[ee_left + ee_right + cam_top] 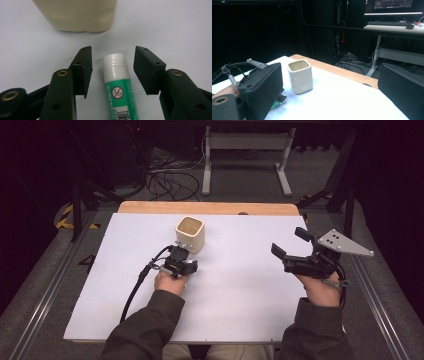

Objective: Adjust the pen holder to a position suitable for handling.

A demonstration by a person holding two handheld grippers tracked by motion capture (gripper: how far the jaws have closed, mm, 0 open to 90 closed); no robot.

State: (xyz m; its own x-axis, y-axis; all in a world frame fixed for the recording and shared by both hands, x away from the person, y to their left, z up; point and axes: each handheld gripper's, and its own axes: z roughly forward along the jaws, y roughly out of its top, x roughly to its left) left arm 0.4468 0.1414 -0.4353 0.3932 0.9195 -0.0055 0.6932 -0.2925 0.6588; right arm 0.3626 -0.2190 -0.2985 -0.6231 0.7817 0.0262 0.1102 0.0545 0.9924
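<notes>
Between the spread jaws of our left gripper (112, 72) lay the glue stick (118, 85), flat on the white table (175, 32), with a gap on either side: neither pad touched it. The left jaw stood a little nearer the tube than the right one did. Just past the jaw tips, straight ahead, stood the cream cup (82, 15), upright, close to the stick's end but apart from it.

We judged this to be the reach-and-straddle step of a pickup, with the grasp itself not yet made. The next move, as we read it, called for closing the jaws squarely on the green barrel, perhaps after centring the gripper slightly toward the right jaw's side so both pads would meet the tube together and not roll it.

The stick's long axis ran along the gripper's own line, back toward the hand and forward toward the cup. Its white threaded end pointed away from us at the cup, and the barcoded part of the body ran back beneath the gripper.

Farther out, our right gripper (292, 251) hovered well apart to the side, above the table, its jaws wide open and holding nothing; from its view the cup (300, 76) stood between them in the distance.
</notes>
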